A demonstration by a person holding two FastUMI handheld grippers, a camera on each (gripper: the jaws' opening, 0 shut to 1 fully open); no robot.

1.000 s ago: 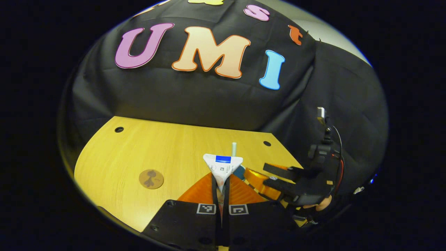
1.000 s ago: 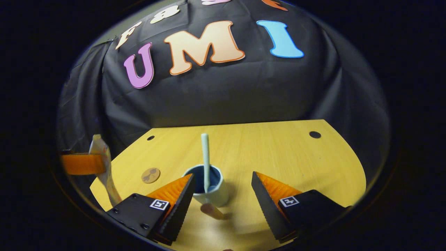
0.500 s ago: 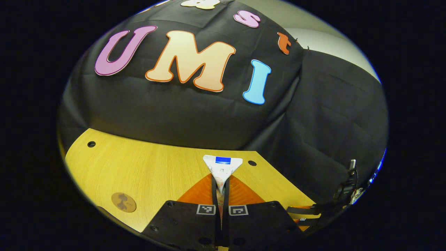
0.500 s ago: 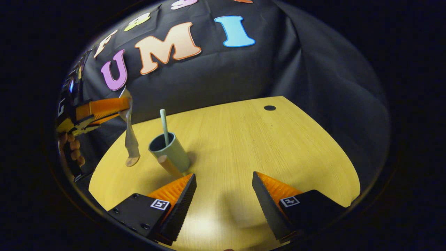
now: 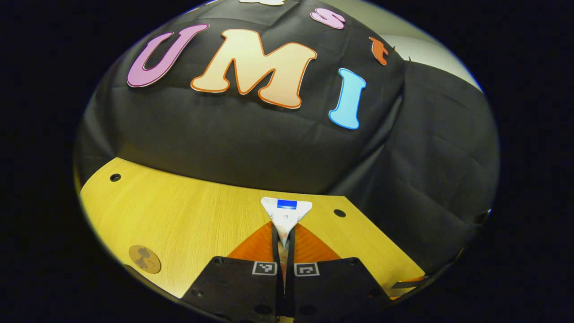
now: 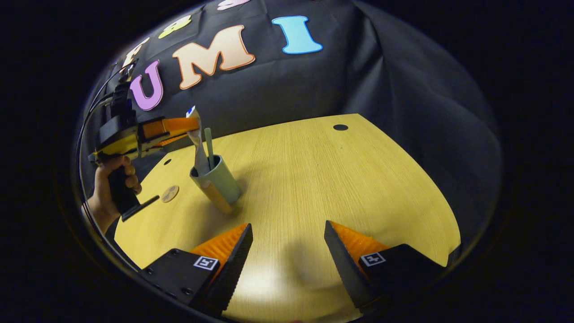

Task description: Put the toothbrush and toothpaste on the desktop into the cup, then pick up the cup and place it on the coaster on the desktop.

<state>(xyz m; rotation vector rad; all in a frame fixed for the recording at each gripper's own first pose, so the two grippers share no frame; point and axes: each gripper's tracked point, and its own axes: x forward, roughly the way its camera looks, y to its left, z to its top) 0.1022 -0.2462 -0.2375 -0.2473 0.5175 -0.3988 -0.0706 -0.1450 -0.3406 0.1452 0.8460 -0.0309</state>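
Between the left gripper (image 5: 283,251) fingers sits the toothpaste (image 5: 286,213), pinched tight, print too tiny to read; right gripper (image 6: 287,251) fingers spread wide, nothing between them.

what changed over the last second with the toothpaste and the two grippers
The left gripper carried the toothpaste over the cup; its lower end now dips inside beside the toothbrush. The right gripper backed away, open and empty. Cup and coaster stayed put.
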